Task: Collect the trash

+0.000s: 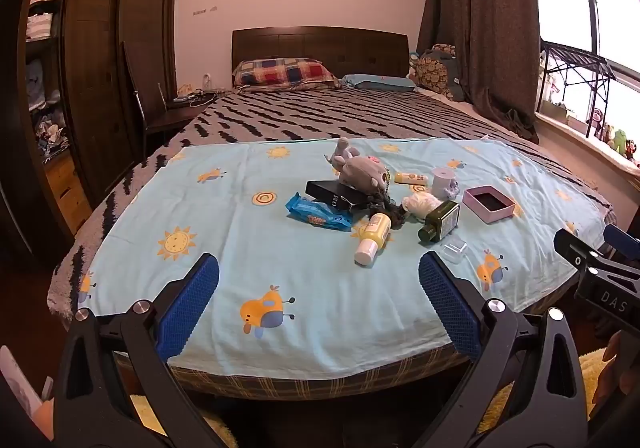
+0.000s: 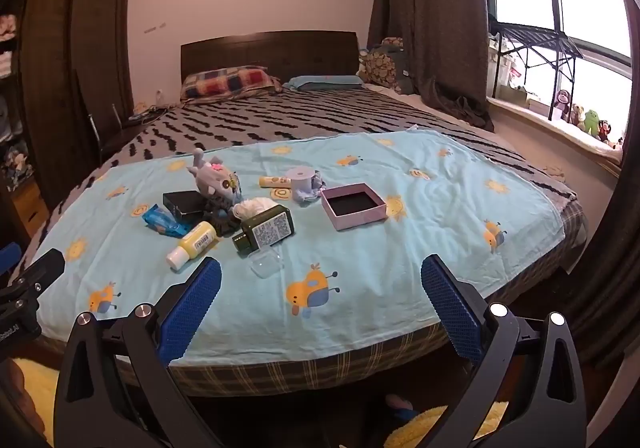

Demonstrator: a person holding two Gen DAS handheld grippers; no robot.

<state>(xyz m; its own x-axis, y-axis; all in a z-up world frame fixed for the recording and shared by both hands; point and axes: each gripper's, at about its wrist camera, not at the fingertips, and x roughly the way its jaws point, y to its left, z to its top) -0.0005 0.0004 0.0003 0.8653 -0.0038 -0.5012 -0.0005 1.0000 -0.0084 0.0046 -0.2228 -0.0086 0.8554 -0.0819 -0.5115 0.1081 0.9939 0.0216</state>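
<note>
A pile of items lies on a light blue cartoon sheet (image 1: 280, 256) on the bed: a blue wipes packet (image 1: 318, 213), a yellow bottle (image 1: 374, 234), a dark green bottle (image 1: 440, 221), a crumpled white tissue (image 1: 422, 204), a clear plastic case (image 1: 454, 248), a black box (image 1: 336, 191), a grey plush toy (image 1: 358, 165) and an open pink box (image 1: 488, 201). My left gripper (image 1: 318, 288) is open and empty, held back at the bed's foot. My right gripper (image 2: 320, 292) is open and empty too, short of the clear case (image 2: 265, 264) and green bottle (image 2: 266, 230).
A small yellow tube (image 1: 410, 178) and a pale purple ribbon roll (image 1: 444, 181) lie behind the pile. Pillows (image 1: 284, 73) sit at the headboard. A wardrobe (image 1: 100, 47) stands left, a window sill with toys (image 2: 580, 119) right. Yellow rug (image 2: 440, 428) lies on the floor.
</note>
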